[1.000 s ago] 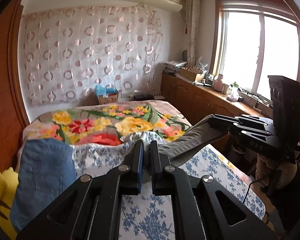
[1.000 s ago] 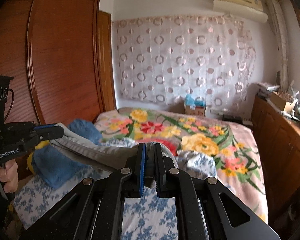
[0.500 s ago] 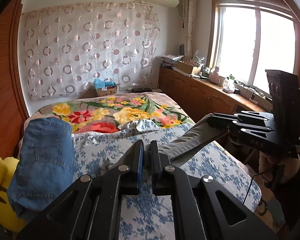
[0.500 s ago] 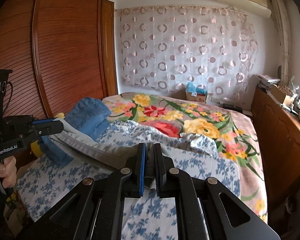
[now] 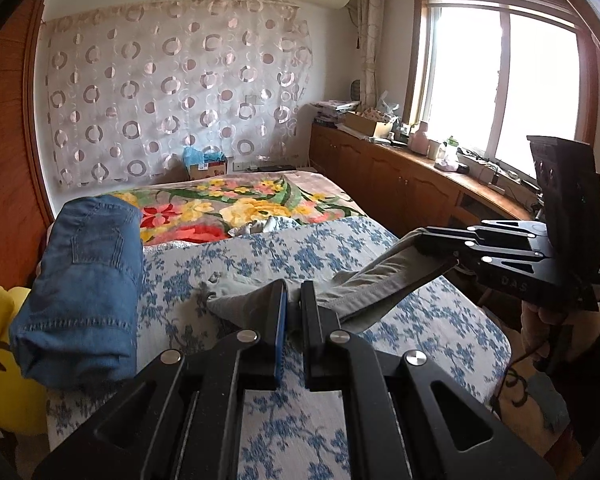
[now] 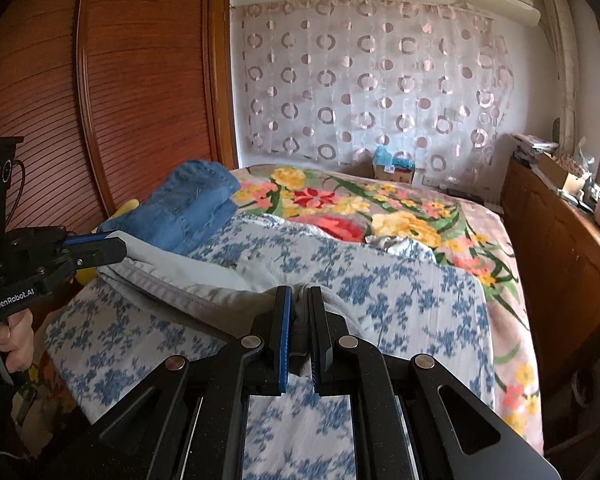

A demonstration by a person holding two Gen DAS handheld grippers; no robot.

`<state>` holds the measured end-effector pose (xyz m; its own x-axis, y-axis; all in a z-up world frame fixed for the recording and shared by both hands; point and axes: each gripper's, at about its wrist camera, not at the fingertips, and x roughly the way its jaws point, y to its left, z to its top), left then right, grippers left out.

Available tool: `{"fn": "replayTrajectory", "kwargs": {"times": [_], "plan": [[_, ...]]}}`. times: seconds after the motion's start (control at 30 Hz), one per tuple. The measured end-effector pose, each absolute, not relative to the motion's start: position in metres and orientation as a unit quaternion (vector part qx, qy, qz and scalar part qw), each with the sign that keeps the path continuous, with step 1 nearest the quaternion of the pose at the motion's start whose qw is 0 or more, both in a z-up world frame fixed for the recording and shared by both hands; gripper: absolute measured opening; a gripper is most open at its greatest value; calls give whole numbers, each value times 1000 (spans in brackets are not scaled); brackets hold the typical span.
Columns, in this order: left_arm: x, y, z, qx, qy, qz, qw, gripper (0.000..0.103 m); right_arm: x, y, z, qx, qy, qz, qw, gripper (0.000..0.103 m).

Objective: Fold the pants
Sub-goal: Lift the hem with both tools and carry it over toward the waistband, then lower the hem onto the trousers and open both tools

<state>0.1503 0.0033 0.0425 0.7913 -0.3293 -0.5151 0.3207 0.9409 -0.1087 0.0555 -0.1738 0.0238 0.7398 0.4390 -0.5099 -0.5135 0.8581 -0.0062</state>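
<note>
Grey pants (image 5: pixel 384 280) hang stretched between my two grippers, just above the blue-flowered bedspread (image 5: pixel 300 432). My left gripper (image 5: pixel 293 296) is shut on one end of the pants; it also shows in the right wrist view (image 6: pixel 112 249). My right gripper (image 6: pixel 299 300) is shut on the other end of the pants (image 6: pixel 188 280); it also shows in the left wrist view (image 5: pixel 428 242). The cloth sags a little in the middle and its lower part touches the bed.
Folded blue jeans (image 5: pixel 84 280) lie at the bed's left side beside a yellow plush toy (image 5: pixel 4 376). A flowered blanket (image 5: pixel 236 208) covers the far half. A wooden wardrobe (image 6: pixel 112 80) stands left, a wooden cabinet (image 5: pixel 412 188) under the window right.
Both grippers have moved down toward the bed with the pants still held between them. The pants now hang lower, close to the bedspread.
</note>
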Motion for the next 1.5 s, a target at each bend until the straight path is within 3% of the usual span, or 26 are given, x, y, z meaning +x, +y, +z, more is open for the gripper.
{"fn": "replayTrajectory", "kwargs": {"times": [0.93, 1.5], "plan": [[68, -14, -41, -9, 340, -199, 919, 7, 26, -195, -17, -40, 332, 263, 905, 8], [63, -10, -93, -27, 395, -187, 899, 7, 46, -192, -42, -15, 377, 264, 888, 8]]}}
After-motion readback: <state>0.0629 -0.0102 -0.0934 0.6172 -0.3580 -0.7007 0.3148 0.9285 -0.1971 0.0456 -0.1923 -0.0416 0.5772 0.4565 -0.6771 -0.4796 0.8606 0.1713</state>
